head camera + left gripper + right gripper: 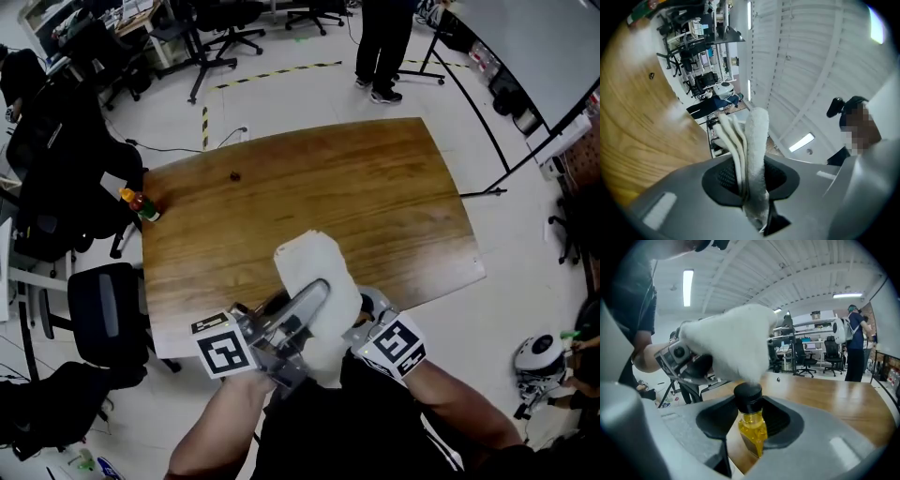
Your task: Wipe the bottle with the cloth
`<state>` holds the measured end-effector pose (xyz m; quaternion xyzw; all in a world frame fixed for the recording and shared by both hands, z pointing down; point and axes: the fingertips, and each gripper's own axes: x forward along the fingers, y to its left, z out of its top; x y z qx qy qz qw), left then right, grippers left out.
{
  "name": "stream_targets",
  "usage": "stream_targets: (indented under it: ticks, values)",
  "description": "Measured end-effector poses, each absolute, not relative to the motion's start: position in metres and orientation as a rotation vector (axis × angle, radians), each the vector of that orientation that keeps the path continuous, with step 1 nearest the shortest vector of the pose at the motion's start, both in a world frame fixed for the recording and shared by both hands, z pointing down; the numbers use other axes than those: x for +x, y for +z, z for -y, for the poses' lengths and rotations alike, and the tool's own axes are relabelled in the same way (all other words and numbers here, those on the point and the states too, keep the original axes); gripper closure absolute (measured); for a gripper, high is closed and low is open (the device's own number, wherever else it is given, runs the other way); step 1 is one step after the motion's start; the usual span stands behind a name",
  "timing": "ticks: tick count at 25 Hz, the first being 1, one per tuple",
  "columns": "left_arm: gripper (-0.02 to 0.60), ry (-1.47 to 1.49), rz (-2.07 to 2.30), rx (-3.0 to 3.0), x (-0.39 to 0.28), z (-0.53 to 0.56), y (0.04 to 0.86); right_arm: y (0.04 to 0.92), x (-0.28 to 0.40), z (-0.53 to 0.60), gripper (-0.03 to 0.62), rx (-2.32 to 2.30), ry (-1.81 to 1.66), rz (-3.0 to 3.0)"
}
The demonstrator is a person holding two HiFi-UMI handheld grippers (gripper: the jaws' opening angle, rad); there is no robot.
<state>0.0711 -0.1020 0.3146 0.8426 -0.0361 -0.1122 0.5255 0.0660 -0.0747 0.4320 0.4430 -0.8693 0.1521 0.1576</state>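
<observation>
I'm in an open lab-style office. My wooden desk point(328, 197) stands on a pale floor marked with yellow-black tape point(277, 74). Black swivel chairs point(108, 309) sit off its left edge, with cluttered workbenches point(806, 339) and ceiling strip lights point(687, 287) beyond.

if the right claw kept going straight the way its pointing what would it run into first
Most likely the white cloth, held by the left claw: it hangs just past the cap of the bottle that the right claw grips. Beyond it lies the wooden table; depth is unclear.
</observation>
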Motion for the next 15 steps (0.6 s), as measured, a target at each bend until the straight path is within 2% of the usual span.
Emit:
stream_targets:
  ticks: [8,15]
  values:
    - [0.479,0.109,0.278,2.284,0.086,0.092,0.368,0.43,0.063,0.071,0.448,1.278,0.422,2.483]
    - [0.479,0.197,0.332,2.449,0.087,0.091,0.366,0.432,0.067,0.071,0.448,1.281,0.427,2.479]
